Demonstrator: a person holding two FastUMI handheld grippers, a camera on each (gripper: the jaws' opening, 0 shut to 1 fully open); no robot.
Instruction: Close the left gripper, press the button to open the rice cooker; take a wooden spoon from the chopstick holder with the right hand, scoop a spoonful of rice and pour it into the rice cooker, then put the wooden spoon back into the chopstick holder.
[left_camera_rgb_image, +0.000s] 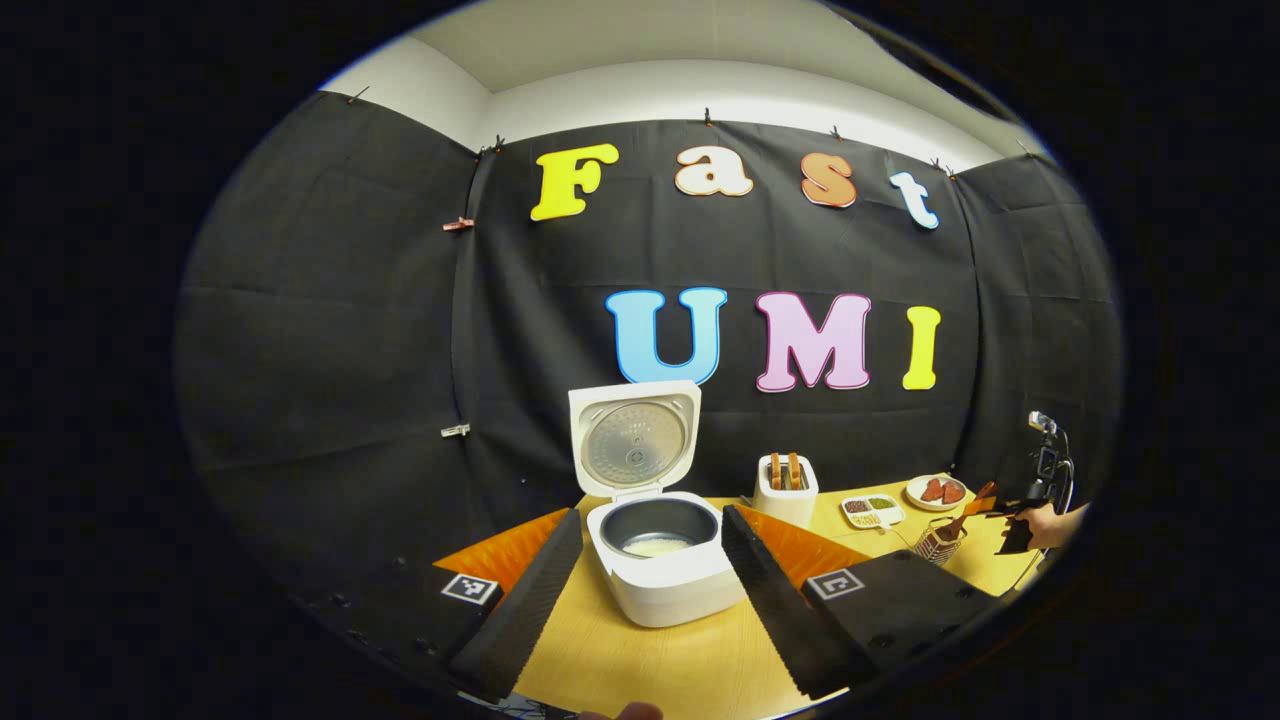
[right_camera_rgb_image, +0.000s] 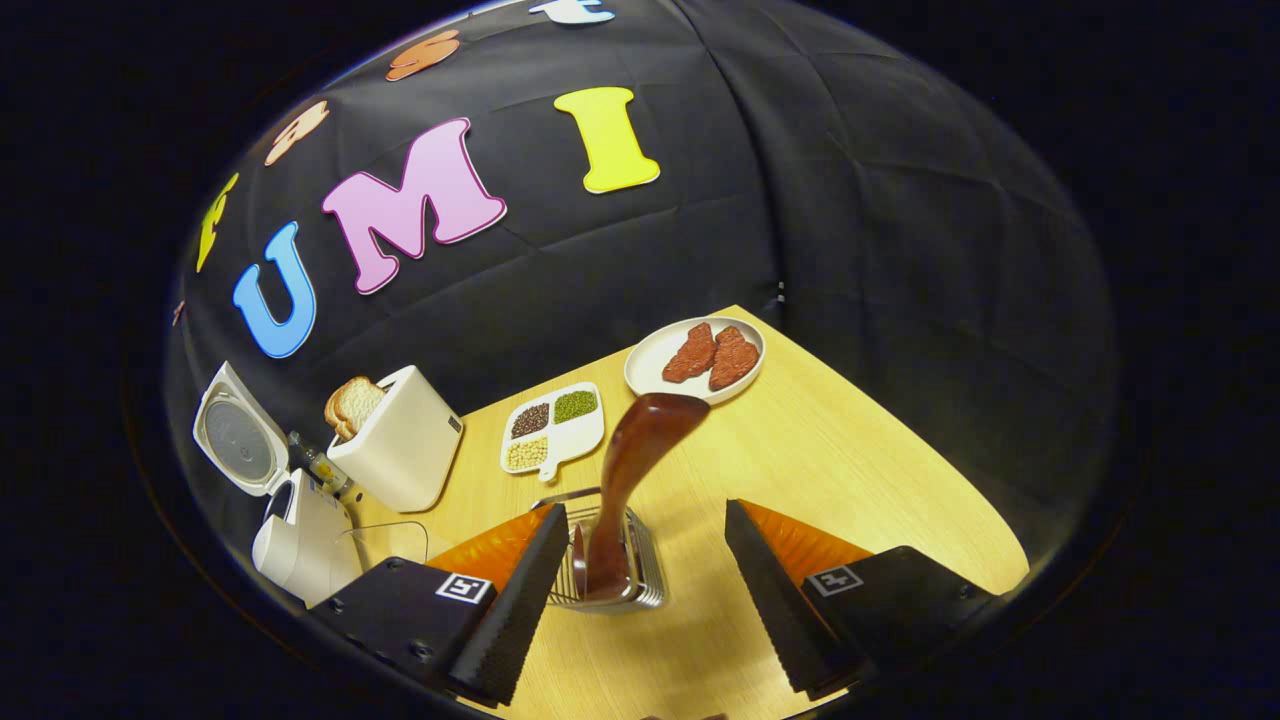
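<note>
A black cloth wall closes in the booth behind a pale wooden tabletop (right_camera_rgb_image: 860, 450), and that is where I am working. The rice cooker (left_camera_rgb_image: 665, 560) sits at lower centre of the left gripper view with its lid up and a little rice showing in the pot, so I judge the button step done. The left gripper (left_camera_rgb_image: 650, 600) is spread wide, with the cooker between its fingers but untouched, and it holds nothing. What matters now is the wooden spoon (right_camera_rgb_image: 630, 480): in the right gripper view it stands in the wire chopstick holder (right_camera_rgb_image: 610, 560) at lower centre, just ahead of the right gripper (right_camera_rgb_image: 645, 590) and closer to the finger on the left side of the frame. Its long axis runs nearly straight up the frame, leaning slightly toward the upper right, where the broad end nears the plate (right_camera_rgb_image: 650, 365). That gripper is open too, the spoon free between its fingers; whether the spoon has already been put back or is yet to be lifted I cannot tell. The spoon is dark reddish brown, glossy and smooth; I expect it could slip under a light pinch.
</note>
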